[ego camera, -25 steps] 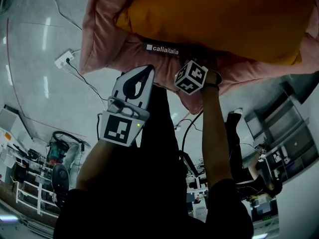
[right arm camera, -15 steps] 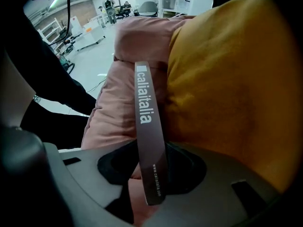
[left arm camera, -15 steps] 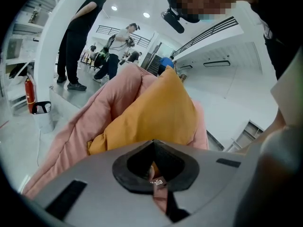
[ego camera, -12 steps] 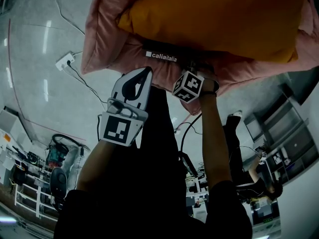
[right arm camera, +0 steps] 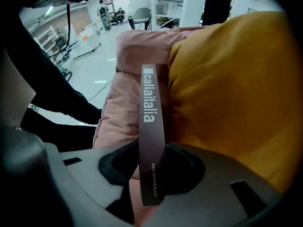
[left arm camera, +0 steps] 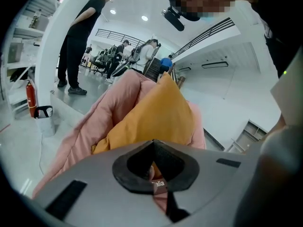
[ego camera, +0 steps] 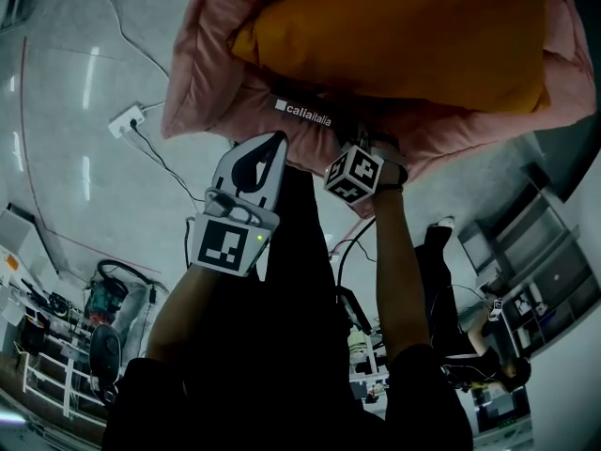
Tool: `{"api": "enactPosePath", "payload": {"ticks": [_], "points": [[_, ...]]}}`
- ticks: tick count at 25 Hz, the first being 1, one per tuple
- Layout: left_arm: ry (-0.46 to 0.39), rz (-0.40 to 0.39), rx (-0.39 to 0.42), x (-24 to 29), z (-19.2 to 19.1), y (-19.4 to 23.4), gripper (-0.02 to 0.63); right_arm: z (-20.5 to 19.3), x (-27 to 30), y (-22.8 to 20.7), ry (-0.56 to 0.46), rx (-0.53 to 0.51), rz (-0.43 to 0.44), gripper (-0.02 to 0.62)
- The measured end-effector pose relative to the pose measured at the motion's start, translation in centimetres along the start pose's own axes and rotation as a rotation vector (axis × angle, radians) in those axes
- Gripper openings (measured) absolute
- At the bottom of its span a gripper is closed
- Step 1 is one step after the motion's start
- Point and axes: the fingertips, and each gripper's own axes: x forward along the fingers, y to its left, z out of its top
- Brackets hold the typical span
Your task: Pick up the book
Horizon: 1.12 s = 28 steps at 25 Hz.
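1. At the left, the left gripper: jaws closed together on nothing, tips just short of the pink cushion, no share in the grip.
2. Just right of it, the book: thin and dark, white lettering on the spine, wedged between the pink cushion and the orange pillow, spine edge poking out toward the grippers.
3. Further right, the right gripper, aimed at that spine: jaws just closing, now clamped on the book, a pad against each cover.
4. Done so far, by the look of it: the reach and the grip.
5. Left to do: drawing the book out from between cushion and pillow and lifting it clear. Most of it apparently buried in the soft stuff, so probably a steady pull, without dragging the pillow along.
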Motion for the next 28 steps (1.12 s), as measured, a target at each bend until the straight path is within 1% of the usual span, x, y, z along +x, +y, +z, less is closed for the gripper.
{"api": "enactPosePath", "payload": {"ticks": [5,10,14,19,22,24,28], "points": [[-0.013,-0.001,0.010,-1.2,0.7,-0.2,0.000,0.5,-1.3,0.8,-0.023,0.074,0.007,0.147],[-0.030,-0.004,0.017,-2.4,1.5,-0.6,0.000,1.2,-2.6,1.2,-0.052,0.182,0.003,0.146],[-0.050,-0.011,0.026,-3.6,2.4,-0.9,0.000,1.9,-3.8,1.5,-0.087,0.288,0.004,0.146],[-0.070,-0.025,0.056,-5.2,4.0,-1.4,0.000,2.6,-6.0,1.7,-0.132,0.427,0.005,0.146],[-0.086,-0.026,0.058,-6.3,5.1,-1.7,0.000,2.8,-7.6,1.9,-0.159,0.509,-0.003,0.146],[-0.093,-0.028,0.058,-7.0,5.7,-1.9,0.000,3.1,-8.7,2.2,-0.180,0.556,-0.008,0.146],[-0.099,-0.055,0.087,-8.6,7.1,-2.8,0.000,3.7,-10.9,3.1,-0.215,0.639,-0.020,0.146]]}}
